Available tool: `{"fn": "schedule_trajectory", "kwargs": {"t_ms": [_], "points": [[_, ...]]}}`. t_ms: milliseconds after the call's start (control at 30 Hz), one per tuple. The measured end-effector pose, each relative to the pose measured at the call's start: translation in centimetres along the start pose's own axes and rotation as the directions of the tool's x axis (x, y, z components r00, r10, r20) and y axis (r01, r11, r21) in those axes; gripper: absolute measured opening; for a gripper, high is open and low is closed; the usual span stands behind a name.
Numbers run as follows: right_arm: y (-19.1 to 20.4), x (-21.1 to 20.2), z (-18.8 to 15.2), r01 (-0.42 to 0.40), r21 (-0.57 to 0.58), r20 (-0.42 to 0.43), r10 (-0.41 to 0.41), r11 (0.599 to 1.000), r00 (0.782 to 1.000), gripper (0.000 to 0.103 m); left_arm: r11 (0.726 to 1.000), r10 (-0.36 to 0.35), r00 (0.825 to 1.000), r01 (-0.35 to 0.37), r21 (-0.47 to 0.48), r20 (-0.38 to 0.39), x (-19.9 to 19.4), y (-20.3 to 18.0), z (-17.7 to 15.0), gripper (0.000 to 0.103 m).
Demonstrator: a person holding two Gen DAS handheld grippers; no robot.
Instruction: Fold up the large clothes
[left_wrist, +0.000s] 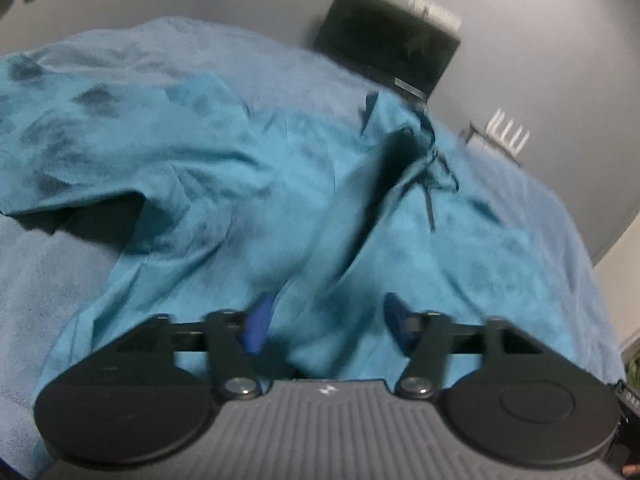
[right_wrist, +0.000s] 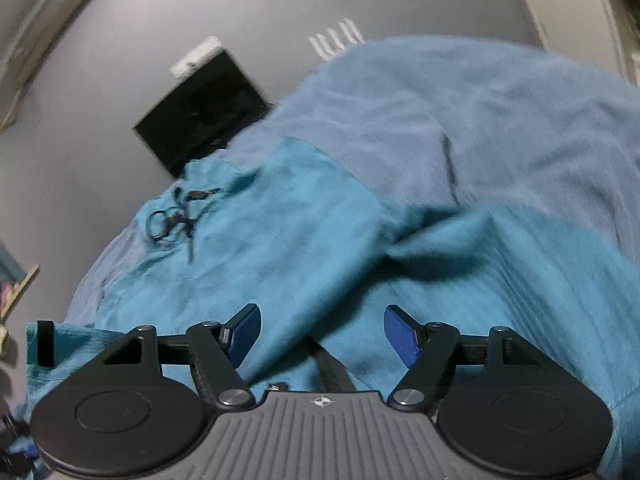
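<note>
A large teal garment (left_wrist: pixel 224 168) with dark blotches lies rumpled on a pale blue blanket (left_wrist: pixel 52 272). Its dark drawstring (left_wrist: pixel 430 184) trails near the far edge, beside a raised fold. My left gripper (left_wrist: pixel 328 320) hovers open just above the near part of the cloth, and its blue pads (left_wrist: pixel 260 320) press on nothing. In the right wrist view the same garment (right_wrist: pixel 280 248) spreads below, with the drawstring (right_wrist: pixel 176 216) at the far left. My right gripper (right_wrist: pixel 322 332) is open over the cloth, blue pads (right_wrist: pixel 402 336) wide apart.
The blanket (right_wrist: pixel 500 120) covers a bed that fills most of both views. Beyond its far edge a black screen (left_wrist: pixel 388 40) stands against the grey wall, next to a white device with upright antennas (left_wrist: pixel 508 128). Both show in the right wrist view too: screen (right_wrist: pixel 204 108), antennas (right_wrist: pixel 336 40).
</note>
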State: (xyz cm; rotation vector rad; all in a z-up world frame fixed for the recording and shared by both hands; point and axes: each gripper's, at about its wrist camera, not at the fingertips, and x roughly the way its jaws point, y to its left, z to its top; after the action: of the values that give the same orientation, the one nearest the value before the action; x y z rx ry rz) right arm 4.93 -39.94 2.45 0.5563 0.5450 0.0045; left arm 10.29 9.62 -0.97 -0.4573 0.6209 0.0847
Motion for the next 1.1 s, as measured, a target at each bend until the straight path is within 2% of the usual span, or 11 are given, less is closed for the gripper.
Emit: {"fn": "schedule_trajectory", "kwargs": {"t_ms": [133, 267, 333, 433, 567, 700, 833, 933, 967, 1000, 1100], "points": [[3.6, -0.2, 0.8, -0.06, -0.201, 0.022, 0.066, 0.978, 0.998, 0.072, 0.997, 0.064, 0.997, -0.061, 0.052, -0.046, 1.1, -0.2, 0.1, 0.067], [6.6, 2.1, 2.0, -0.108, -0.396, -0.075, 0.086, 0.912, 0.994, 0.071, 0.991, 0.072, 0.994, -0.061, 0.117, -0.086, 3.5, 0.1, 0.4, 0.024], [7.5, 3.5, 2.3, -0.09, -0.503, -0.099, 0.046, 0.86, 0.994, 0.071, 0.985, 0.094, 0.992, -0.079, 0.155, -0.09, 4.5, 0.2, 0.6, 0.023], [8.2, 6.2, 1.8, -0.028, -0.661, -0.102, -0.053, 0.749, 0.993, 0.064, 0.971, 0.158, 0.981, -0.134, 0.197, -0.11, 6.0, 0.5, 0.5, 0.023], [6.7, 9.1, 1.5, -0.058, -0.628, -0.179, -0.071, 0.776, 0.981, 0.062, 0.97, 0.188, 0.97, -0.159, 0.184, -0.152, 8.2, 2.1, -0.1, 0.023], [6.2, 10.0, 0.2, 0.041, -0.71, -0.045, -0.104, 0.703, 0.994, 0.07, 0.961, 0.191, 0.973, -0.157, 0.228, -0.132, 9.1, 2.0, -0.2, 0.023], [6.0, 9.9, -0.9, 0.057, -0.724, -0.015, -0.099, 0.688, 0.995, 0.076, 0.958, 0.195, 0.972, -0.16, 0.24, -0.128, 9.1, 1.9, -0.4, 0.023], [6.1, 9.7, -1.2, 0.068, -0.73, 0.0, -0.1, 0.68, 0.995, 0.089, 0.956, 0.194, 0.973, -0.158, 0.246, -0.128, 8.8, 1.6, -0.3, 0.042], [6.0, 9.6, -1.2, 0.074, -0.727, 0.005, -0.102, 0.683, 0.995, 0.09, 0.954, 0.203, 0.97, -0.165, 0.252, -0.131, 8.7, 1.5, -0.3, 0.058], [5.9, 9.5, -1.1, 0.078, -0.719, 0.009, -0.103, 0.691, 0.995, 0.094, 0.947, 0.223, 0.966, -0.184, 0.263, -0.128, 8.4, 1.4, -0.4, 0.066], [5.5, 8.7, -0.9, 0.119, -0.69, 0.044, -0.122, 0.714, 0.991, 0.098, 0.926, 0.266, 0.952, -0.21, 0.314, -0.149, 7.4, 0.7, -0.5, 0.068]]}}
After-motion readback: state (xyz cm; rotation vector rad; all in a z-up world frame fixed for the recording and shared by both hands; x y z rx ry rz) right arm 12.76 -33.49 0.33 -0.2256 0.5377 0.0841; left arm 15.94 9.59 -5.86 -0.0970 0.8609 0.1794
